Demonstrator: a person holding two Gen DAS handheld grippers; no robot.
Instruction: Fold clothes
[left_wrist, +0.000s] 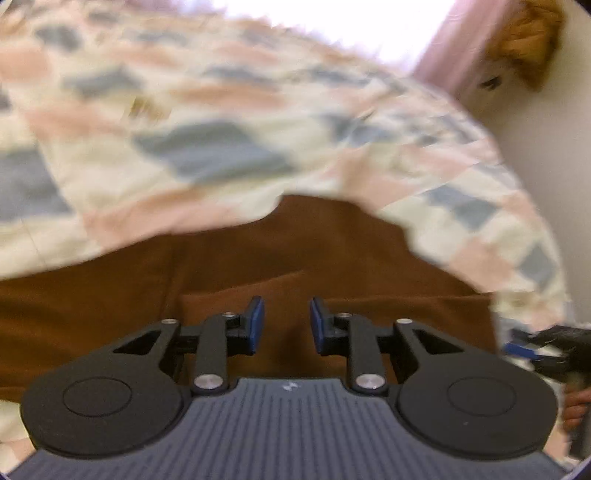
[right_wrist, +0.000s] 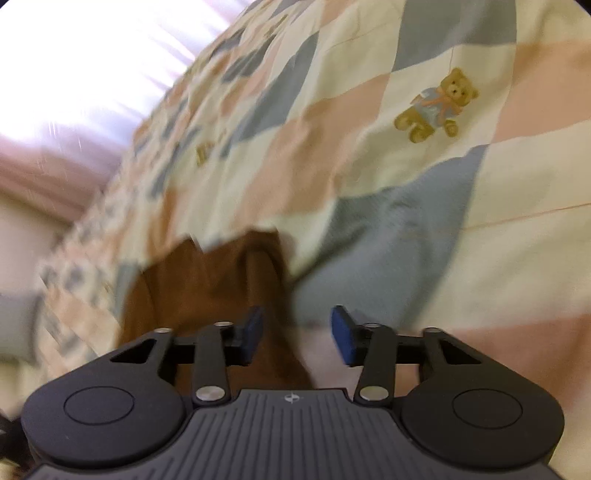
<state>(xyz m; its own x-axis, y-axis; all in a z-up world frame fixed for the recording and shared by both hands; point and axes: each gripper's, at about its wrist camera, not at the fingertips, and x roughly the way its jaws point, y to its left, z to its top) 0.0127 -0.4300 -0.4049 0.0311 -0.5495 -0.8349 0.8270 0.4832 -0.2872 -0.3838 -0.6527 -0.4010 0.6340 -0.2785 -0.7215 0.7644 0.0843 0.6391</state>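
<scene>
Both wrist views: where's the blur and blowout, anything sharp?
Left wrist: patchwork quilt smeared by motion blur, window strip at top blown out, left gripper crisp, brown garment soft. Right wrist: blur heavy toward the left, top-left corner clipped white, teddy bear print fairly sharp, right gripper crisp.

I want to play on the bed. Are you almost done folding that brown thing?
Not yet. The brown garment lies on the patchwork quilt, one layer seemingly folded over already. Left gripper and right gripper are both open, holding nothing. More folding remains.
</scene>
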